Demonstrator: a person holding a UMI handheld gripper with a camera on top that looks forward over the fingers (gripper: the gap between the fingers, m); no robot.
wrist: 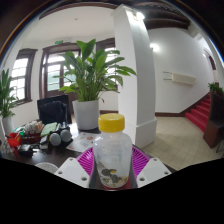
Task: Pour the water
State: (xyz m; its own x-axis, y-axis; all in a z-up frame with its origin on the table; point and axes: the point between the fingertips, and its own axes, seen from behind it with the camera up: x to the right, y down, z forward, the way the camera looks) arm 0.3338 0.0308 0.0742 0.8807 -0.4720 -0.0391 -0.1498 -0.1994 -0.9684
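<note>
A clear plastic bottle with a yellow cap and a printed label low on its body stands upright between my fingers. My gripper is shut on the bottle, the magenta pads pressing its sides. The bottle seems lifted above the dark table. Its base is hidden below the fingers. I see no cup or glass.
Clutter lies on the table to the left: a red object, round dark items and a black bag. Behind stand a large potted plant and a white pillar. Red stairs rise at the right.
</note>
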